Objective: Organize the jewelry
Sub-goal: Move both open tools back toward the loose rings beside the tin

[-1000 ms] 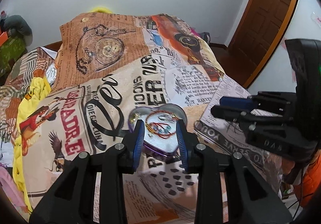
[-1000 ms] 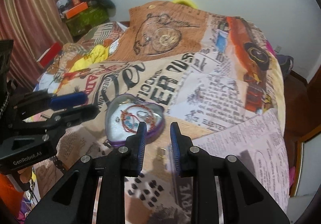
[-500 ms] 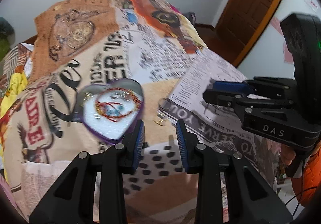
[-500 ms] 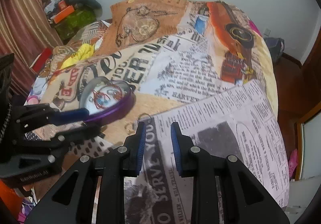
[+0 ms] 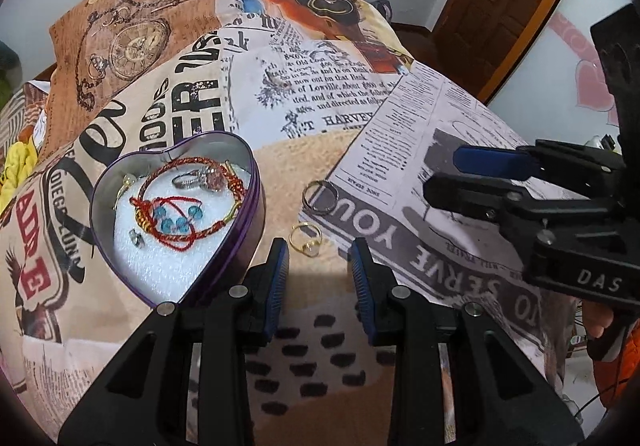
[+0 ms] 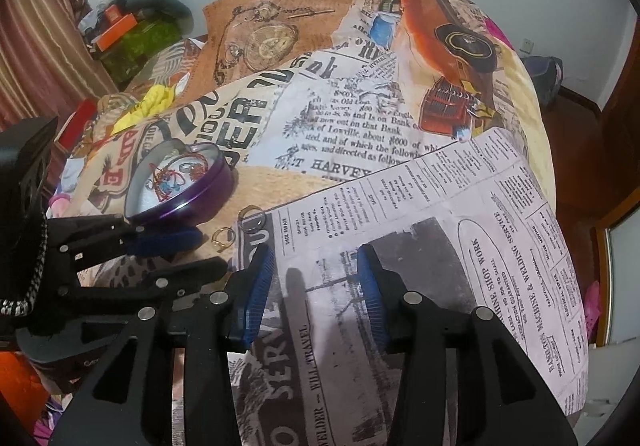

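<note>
Rings lie loose on the quilt [image 5: 320, 150], outside the tin [image 5: 256, 206]. The gold ring [image 5: 306, 240] sits just ahead of the left gripper [image 5: 318, 258], whose jaws stand apart and hold nothing. The silver ring [image 5: 320, 196] lies a little farther on, at the corner of the newsprint patch. The right gripper [image 6: 314, 278] hovers over that patch, jaws also spread and empty.

Contents of the heart-shaped tin: a red cord bracelet [image 5: 188, 202] with blue beads, a stone ring [image 5: 200, 178] and small pieces on white foam.

Hazards, as judged from this position:

- Soft bedding. Downward pressure from the fingers may sink the quilt, so that the gold ring tips or slides out from between the pads.
- Thin band. The ring lies flat (low profile), so closing pads may pass over it or pinch fabric instead.
- Tin proximity. The left finger [image 5: 276, 278] is just beside the tin wall; a sideways shift could nudge the tin and spill its contents.
- Gripper spacing. Both grippers work near each other and may collide if both go for the rings.
</note>
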A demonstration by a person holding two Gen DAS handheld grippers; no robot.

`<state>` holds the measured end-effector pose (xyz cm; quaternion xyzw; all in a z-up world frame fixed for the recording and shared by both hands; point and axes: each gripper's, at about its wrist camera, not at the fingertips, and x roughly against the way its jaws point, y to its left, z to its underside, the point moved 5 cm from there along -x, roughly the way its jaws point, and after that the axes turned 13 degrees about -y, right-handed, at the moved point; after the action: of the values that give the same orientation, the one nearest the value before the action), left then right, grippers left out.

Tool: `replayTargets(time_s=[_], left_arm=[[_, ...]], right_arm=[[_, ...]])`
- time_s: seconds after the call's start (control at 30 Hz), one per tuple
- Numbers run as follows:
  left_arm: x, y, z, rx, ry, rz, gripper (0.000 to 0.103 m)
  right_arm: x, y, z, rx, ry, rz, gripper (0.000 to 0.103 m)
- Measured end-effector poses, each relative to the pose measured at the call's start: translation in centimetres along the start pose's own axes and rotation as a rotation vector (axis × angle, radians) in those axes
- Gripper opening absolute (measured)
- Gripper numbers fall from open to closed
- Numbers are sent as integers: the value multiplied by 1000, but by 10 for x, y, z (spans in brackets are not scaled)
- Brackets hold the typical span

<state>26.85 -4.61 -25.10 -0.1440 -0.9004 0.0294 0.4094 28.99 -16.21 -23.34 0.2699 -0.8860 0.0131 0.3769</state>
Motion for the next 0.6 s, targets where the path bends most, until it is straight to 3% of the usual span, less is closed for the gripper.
replayTargets(time_s=[0.1, 0.27, 0.6], left_arm=[[-6, -1, -1, -4, 2, 2, 31], [-10, -4, -1, -22, -3, 1, 18], [-6, -3, -1, -24, -22, -4, 17]], right_arm=[[-2, -2, 0, -1, -1, -1, 40], [-5, -3, 1, -3, 0, -10, 40], [-11, 3, 2, 12, 3, -22, 40]])
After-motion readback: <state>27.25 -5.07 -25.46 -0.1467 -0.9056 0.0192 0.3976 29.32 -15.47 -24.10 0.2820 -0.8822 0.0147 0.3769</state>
